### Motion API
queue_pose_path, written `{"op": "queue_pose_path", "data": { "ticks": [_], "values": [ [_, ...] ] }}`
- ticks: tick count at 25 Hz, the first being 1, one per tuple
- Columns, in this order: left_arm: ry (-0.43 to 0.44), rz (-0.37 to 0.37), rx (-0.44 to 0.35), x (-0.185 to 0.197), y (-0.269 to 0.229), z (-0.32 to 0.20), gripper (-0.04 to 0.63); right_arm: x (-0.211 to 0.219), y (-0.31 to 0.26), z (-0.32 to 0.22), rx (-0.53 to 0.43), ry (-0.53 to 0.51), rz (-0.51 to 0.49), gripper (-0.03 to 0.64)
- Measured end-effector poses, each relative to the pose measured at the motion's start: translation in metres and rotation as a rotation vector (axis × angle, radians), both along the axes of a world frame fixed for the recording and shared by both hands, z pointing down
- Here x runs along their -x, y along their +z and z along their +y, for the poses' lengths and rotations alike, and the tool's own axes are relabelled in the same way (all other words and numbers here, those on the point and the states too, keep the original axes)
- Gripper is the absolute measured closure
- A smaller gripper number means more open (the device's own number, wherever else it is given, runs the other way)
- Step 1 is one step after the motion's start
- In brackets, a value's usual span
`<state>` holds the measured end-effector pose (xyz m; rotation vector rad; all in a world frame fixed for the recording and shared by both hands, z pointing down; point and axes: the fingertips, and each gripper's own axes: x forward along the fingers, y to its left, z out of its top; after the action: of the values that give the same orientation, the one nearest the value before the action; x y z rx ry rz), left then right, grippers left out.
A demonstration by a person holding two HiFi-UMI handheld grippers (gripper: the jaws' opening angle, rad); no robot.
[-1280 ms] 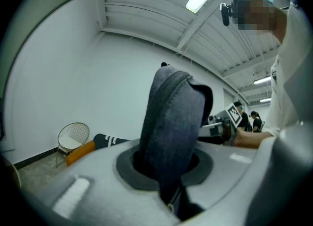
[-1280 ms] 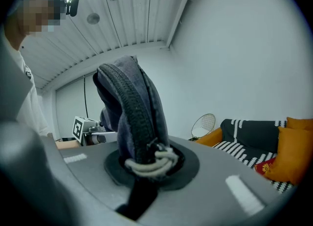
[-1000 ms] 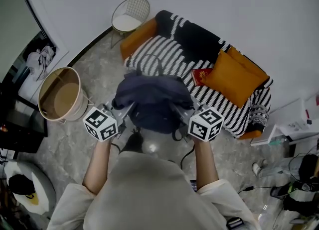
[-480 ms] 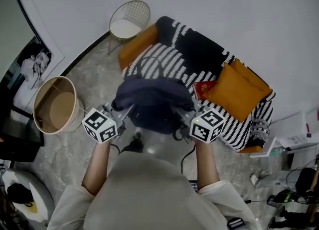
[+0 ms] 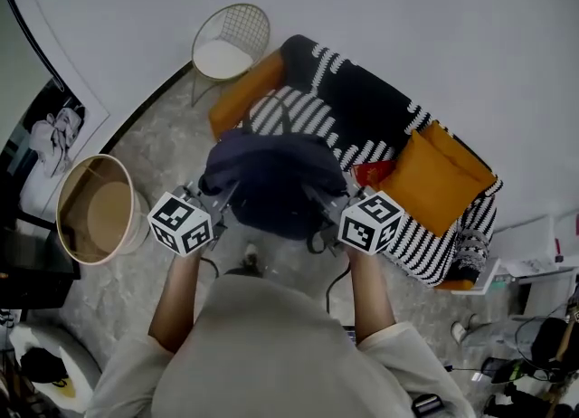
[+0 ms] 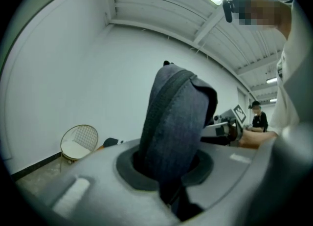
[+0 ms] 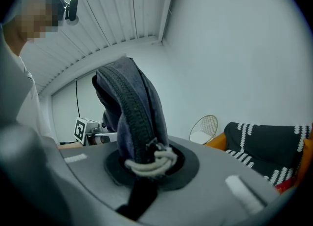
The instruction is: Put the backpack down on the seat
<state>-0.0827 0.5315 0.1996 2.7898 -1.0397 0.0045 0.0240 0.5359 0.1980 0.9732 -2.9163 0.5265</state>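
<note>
A dark navy backpack [image 5: 271, 179] hangs in the air between my two grippers, above the floor in front of the sofa. My left gripper [image 5: 220, 197] is shut on the bag's left side, and its fabric [image 6: 173, 122] fills that gripper's view. My right gripper [image 5: 318, 201] is shut on the right side, by the zipper [image 7: 134, 117] with a pale cord pull [image 7: 149, 164]. The seat is an orange sofa [image 5: 362, 127] under a black-and-white striped throw, just beyond the bag.
An orange cushion [image 5: 434, 181] and a red item [image 5: 373, 172] lie on the sofa's right half. A round wire chair [image 5: 228, 41] stands at the sofa's left end. A tan round bin [image 5: 95, 213] is on the floor to the left. A white wall runs behind.
The backpack and both grippers have moved a little forward toward the sofa. The grips are unchanged.
</note>
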Motion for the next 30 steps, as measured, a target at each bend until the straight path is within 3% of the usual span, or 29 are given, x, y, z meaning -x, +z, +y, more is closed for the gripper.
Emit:
{"op": "queue_pose_path", "data": {
  "ticks": [20, 30],
  "values": [
    [0.057, -0.02, 0.092, 0.044, 0.039, -0.158, 0.543, 0.045, 0.037, -0.158, 0.08, 0.078, 0.018, 0.578],
    [0.078, -0.017, 0.133, 0.055, 0.047, -0.204, 0.543, 0.057, 0.044, -0.202, 0.105, 0.097, 0.034, 0.578]
  ]
}}
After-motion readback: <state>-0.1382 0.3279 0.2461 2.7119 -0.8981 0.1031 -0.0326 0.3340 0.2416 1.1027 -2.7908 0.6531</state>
